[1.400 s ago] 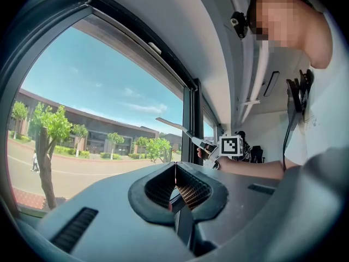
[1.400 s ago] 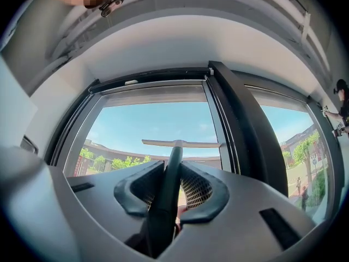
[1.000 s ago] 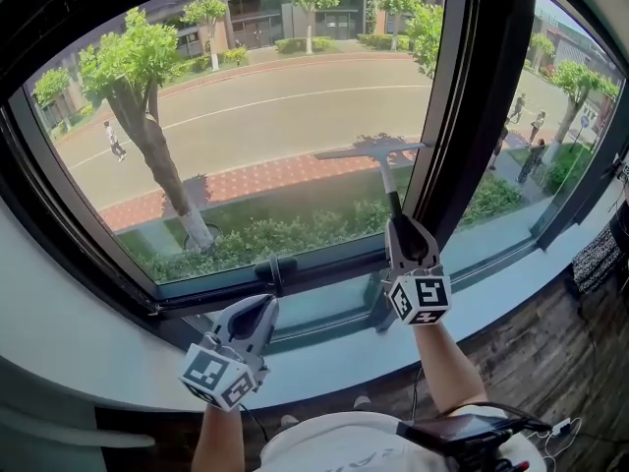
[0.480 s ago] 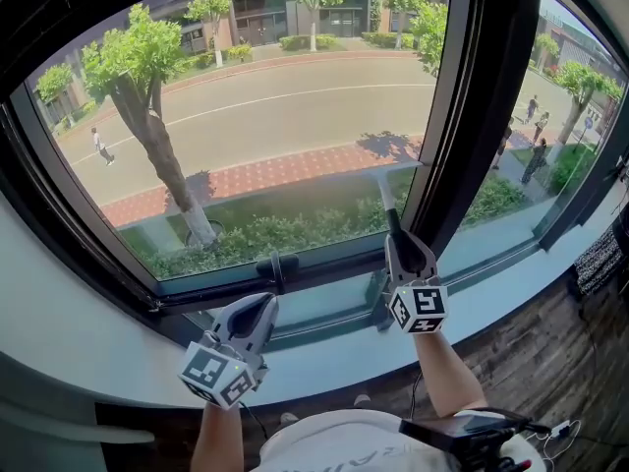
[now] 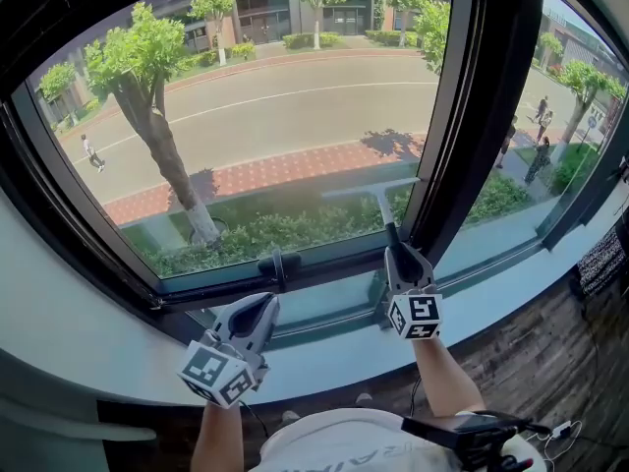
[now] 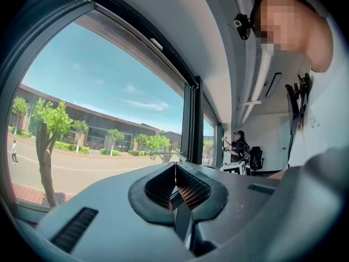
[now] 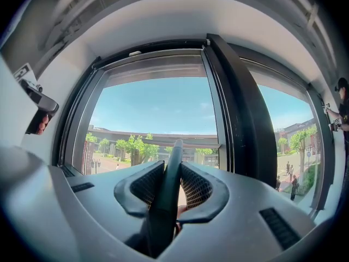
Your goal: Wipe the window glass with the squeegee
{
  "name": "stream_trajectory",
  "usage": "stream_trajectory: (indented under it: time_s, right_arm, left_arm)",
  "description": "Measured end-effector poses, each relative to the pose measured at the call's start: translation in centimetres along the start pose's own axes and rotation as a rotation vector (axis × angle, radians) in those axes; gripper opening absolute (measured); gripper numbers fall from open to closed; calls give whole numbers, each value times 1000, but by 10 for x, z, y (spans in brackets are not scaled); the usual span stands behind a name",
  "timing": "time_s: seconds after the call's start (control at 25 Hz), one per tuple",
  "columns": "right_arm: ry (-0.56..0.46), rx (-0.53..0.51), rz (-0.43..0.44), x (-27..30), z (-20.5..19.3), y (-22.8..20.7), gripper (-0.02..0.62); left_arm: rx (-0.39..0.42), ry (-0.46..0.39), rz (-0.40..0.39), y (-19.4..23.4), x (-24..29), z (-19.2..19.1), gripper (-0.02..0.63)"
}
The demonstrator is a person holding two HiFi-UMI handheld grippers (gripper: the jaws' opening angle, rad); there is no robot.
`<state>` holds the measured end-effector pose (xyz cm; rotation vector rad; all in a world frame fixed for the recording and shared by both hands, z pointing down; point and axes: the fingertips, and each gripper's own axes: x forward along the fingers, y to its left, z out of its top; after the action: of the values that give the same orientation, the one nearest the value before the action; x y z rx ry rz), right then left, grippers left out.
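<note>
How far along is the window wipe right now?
Done: unclear, the glass shows no wipe marks. In hand: right tongs shut on the squeegee, blade low at the pane's right edge. Idle: left tongs shut, empty, off the glass. Left: probably the pane's left stretch.

Hard daylight comes through the window glass. The view outside is bright, and the tree throws a dark shadow on the paving. Inside, the window frame reads near black. Fisheye bending curves every edge, and the corners are vignetted black. In the right gripper view the squeegee, close to the lens, is dark and soft.
</note>
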<state>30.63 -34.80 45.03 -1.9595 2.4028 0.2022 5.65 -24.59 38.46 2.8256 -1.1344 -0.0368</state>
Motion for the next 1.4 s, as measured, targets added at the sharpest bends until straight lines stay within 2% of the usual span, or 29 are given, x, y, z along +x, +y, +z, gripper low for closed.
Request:
stream_trajectory:
  time_s: [0.64,0.92,1.08,1.4]
  right_arm:
    - [122,18,17,-8,-70,5,101]
    - [230,21,23,-13,-115,7,101]
    - [242,10,31,-13,-120,7,100]
    - [327,-6,43,-16,-152,9,100]
  left_arm:
    - [-29,15,8,8,0,-11,18]
    - [-33,23,7,11,2,-16,18]
    - [-41,32,12,12,5,-19,18]
    - [-49,40,3,13,7,-25,18]
